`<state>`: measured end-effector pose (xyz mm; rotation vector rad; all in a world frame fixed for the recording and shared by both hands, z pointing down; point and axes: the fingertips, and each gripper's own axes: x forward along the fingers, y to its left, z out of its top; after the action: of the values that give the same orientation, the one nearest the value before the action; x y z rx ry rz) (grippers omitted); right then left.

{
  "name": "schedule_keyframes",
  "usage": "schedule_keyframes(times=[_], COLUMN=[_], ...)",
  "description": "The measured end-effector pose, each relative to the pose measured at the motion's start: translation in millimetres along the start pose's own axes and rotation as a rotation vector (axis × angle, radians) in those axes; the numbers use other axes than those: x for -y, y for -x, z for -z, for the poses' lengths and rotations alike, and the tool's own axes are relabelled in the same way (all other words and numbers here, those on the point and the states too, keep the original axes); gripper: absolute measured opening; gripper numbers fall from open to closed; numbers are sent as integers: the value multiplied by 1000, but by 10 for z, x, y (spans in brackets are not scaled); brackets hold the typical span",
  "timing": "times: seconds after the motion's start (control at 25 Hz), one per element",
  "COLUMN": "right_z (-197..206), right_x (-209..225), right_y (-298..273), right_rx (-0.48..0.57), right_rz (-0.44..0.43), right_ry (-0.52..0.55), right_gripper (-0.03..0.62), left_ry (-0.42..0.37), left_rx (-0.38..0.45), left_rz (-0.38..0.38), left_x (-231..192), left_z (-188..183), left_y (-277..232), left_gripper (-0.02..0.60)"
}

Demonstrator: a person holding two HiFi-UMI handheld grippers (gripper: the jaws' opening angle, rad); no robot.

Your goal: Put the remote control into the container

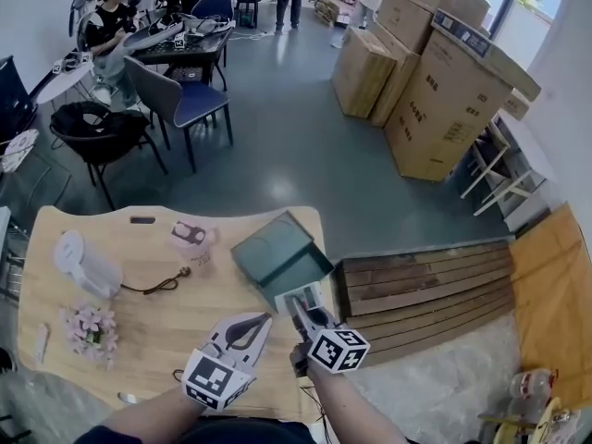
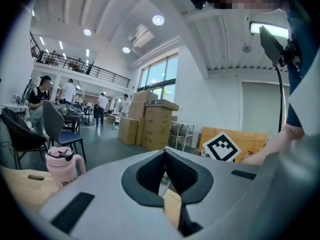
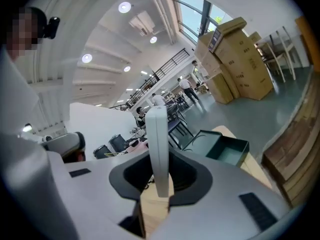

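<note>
A white remote control [image 3: 158,144] stands upright between the pads of my right gripper [image 3: 159,160], which is shut on it. In the head view this right gripper [image 1: 299,305] hovers at the table's right edge, just in front of the dark green container [image 1: 277,252]. The container's lid is swung open, and the right gripper view shows its hollow inside [image 3: 231,151]. My left gripper [image 1: 263,321] hangs beside the right one, a little to its left. Its jaws [image 2: 164,156] are shut at the tips with nothing between them.
On the wooden table [image 1: 148,340] stand a pink cup [image 1: 192,240], a white device [image 1: 83,265] with a black cable [image 1: 162,285], and pink flowers [image 1: 90,326]. Wooden planks [image 1: 425,285] lie right of the table. Chairs and cardboard boxes [image 1: 435,81] stand beyond.
</note>
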<state>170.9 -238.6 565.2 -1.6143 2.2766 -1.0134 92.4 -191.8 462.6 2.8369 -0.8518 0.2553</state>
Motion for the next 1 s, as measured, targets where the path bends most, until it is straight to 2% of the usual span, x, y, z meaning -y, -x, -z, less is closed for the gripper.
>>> schedule_keyframes(times=[0.36,0.52,0.64,1.0], right_z=[322,494,621,933], right_x=[772,984,1086,1337], right_y=[-527,-769,-946,-1291], right_rx=[-123,-191,-248,-413], right_rz=[99,121,134,203], right_ry=[-225,-305,-336,-400], right_gripper=[87,87,87,87], left_ry=[22,-1,-22,-21], left_rx=[-13,-16,-16,-7], left_rz=[-22,-31,-36,-36], left_x=[-178,-265,-326,-439], left_z=[114,172,209,282], left_y=[-47,-52,-79,-232], left_gripper=[12,12,12,12])
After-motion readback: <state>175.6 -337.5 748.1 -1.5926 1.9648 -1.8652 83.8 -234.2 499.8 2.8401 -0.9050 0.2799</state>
